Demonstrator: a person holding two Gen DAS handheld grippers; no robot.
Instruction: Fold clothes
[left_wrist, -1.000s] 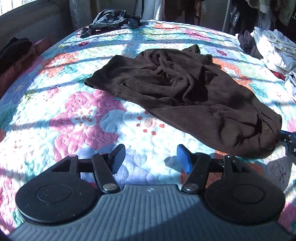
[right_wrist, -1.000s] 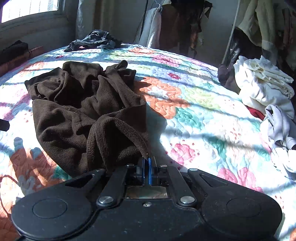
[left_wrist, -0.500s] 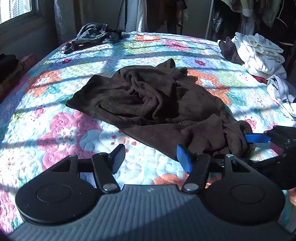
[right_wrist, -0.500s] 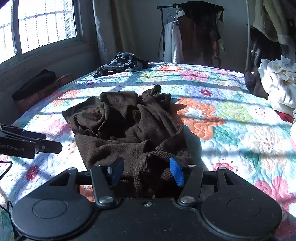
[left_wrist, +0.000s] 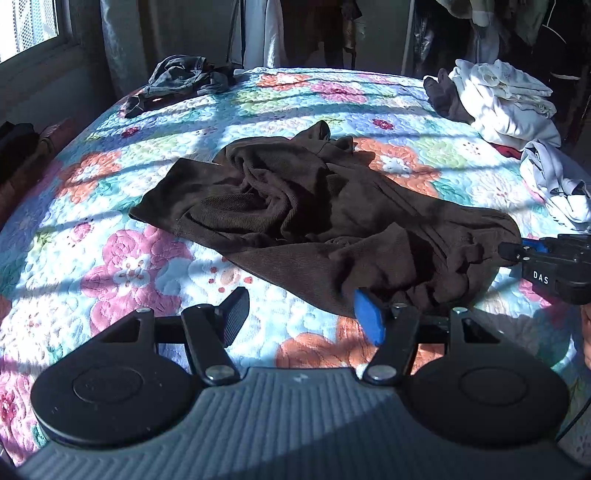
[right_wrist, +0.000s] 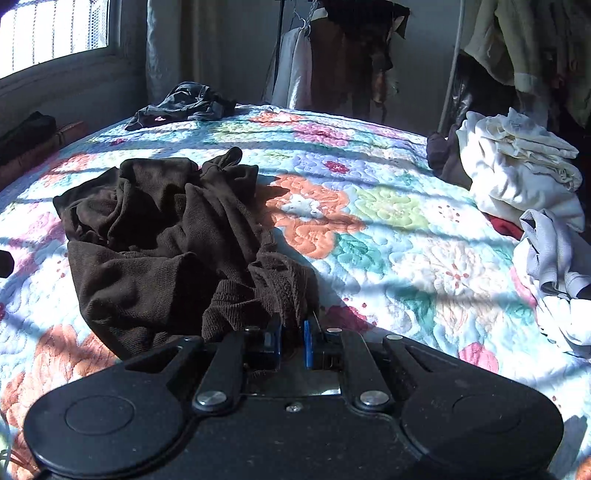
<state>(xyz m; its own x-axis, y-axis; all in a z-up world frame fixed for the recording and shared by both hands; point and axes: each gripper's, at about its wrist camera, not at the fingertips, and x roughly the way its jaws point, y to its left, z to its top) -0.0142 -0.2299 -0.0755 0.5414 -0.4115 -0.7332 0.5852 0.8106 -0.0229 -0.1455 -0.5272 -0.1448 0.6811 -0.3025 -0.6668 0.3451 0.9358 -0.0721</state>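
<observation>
A crumpled dark brown knit garment (left_wrist: 325, 214) lies on the floral quilt (left_wrist: 110, 258); it also shows in the right wrist view (right_wrist: 166, 236). My left gripper (left_wrist: 301, 315) is open and empty, just short of the garment's near edge. My right gripper (right_wrist: 291, 341) is shut on the garment's near right edge, with brown fabric bunched between the fingers. The right gripper also shows at the right edge of the left wrist view (left_wrist: 513, 251), at the garment's right end.
A grey garment (left_wrist: 184, 79) lies at the bed's far left corner. A pile of white and grey clothes (right_wrist: 524, 192) sits on the right side. Clothes hang on a rack (right_wrist: 351, 48) behind the bed. Dark items (right_wrist: 26, 136) lie left under the window.
The right gripper was shut on the garment, opened half a second ago, and has shut again on the garment's edge. The left gripper has stayed open.
</observation>
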